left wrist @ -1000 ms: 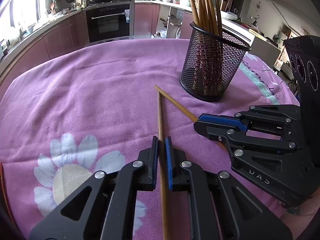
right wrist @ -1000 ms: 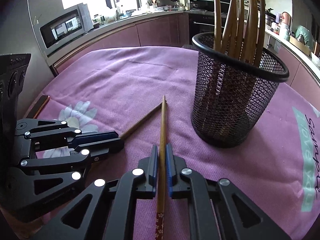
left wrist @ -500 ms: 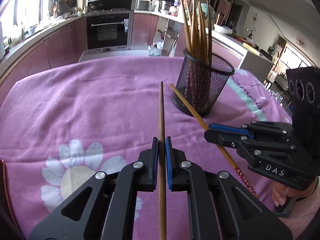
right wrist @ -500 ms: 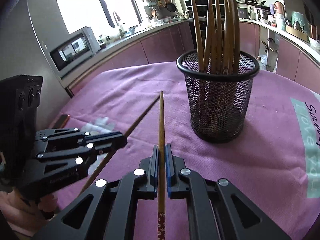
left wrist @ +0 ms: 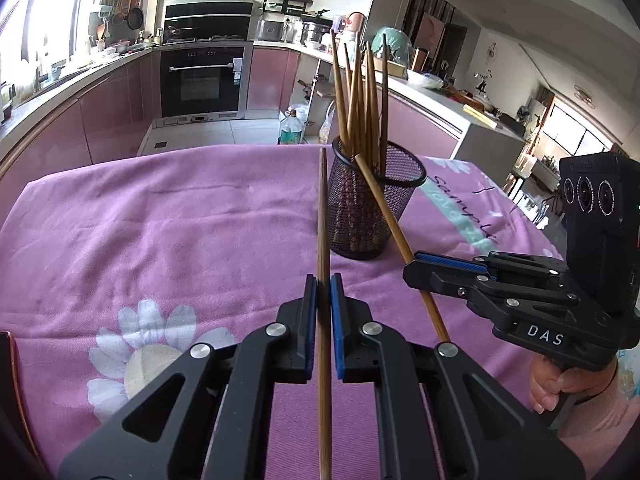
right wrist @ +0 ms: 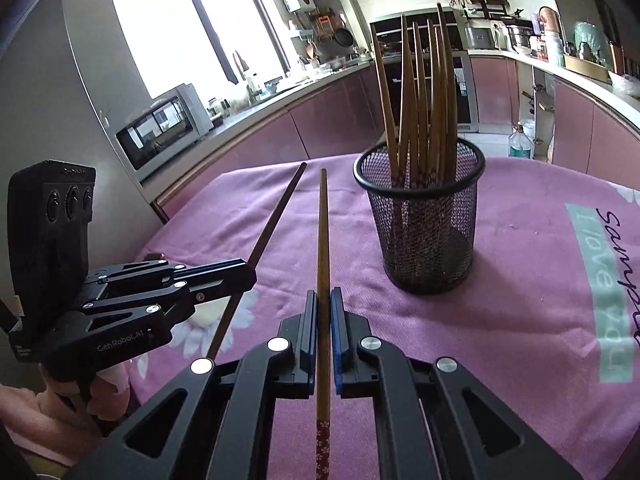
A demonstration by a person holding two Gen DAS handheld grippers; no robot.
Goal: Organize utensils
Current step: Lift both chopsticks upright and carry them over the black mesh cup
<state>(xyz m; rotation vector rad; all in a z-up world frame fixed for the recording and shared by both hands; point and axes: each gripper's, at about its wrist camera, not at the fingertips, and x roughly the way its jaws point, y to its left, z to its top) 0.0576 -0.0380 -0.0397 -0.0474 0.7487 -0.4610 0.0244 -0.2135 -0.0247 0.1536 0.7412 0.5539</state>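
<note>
While both claws hover over the pink cloth (left wrist: 160,240), we hold one chopstick in each.
Left claw (left wrist: 324,292) pinches its chopstick (left wrist: 322,216) mid-shaft; right claw (right wrist: 324,300) pinches another (right wrist: 322,240) likewise. The mesh holder (right wrist: 424,216) stands ahead-right. Light, stiff, slick wood: we judge a mid-shaft grip steadiest.

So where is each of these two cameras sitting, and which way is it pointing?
Left wrist view: sits on the left hand-held gripper, looks along its chopstick toward the mesh holder; shows the right hand-held gripper and the person's right hand.
Right wrist view: sits on the right hand-held gripper, looks along its own chopstick toward the mesh holder; shows the left hand-held gripper.
Shared: holder, pink tablecloth, kitchen oven.
</note>
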